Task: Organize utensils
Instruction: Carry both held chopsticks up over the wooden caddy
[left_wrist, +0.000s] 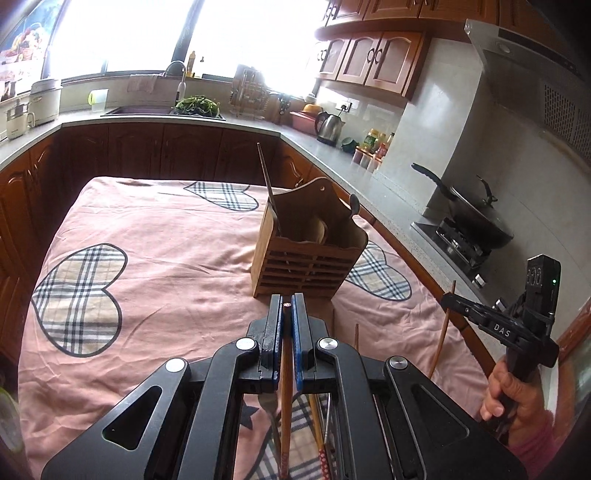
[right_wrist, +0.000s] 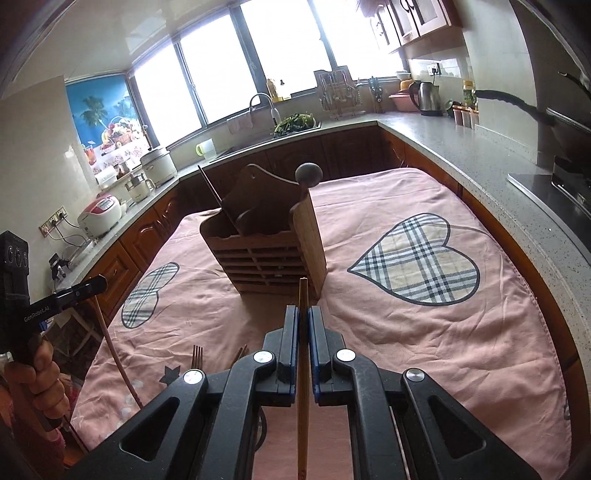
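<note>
A slatted wooden utensil holder (left_wrist: 306, 254) (right_wrist: 267, 254) stands on the pink cloth, with a dark chopstick (left_wrist: 267, 184) and a spoon (right_wrist: 308, 173) sticking out. My left gripper (left_wrist: 287, 308) is shut on a reddish chopstick (left_wrist: 285, 387), just in front of the holder; it also shows in the right wrist view (right_wrist: 98, 283). My right gripper (right_wrist: 303, 314) is shut on a light wooden chopstick (right_wrist: 303, 369), also near the holder; it shows in the left wrist view (left_wrist: 448, 297) holding its stick (left_wrist: 441, 332) upright. A fork (right_wrist: 197, 356) and more chopsticks (left_wrist: 321, 432) lie on the cloth below the grippers.
The table wears a pink cloth with plaid hearts (left_wrist: 79, 299). Kitchen counters run around it (right_wrist: 480, 147), with a sink (left_wrist: 162, 110), kettle (left_wrist: 328, 127), rice cookers (right_wrist: 99, 218) and a wok on the stove (left_wrist: 476, 218).
</note>
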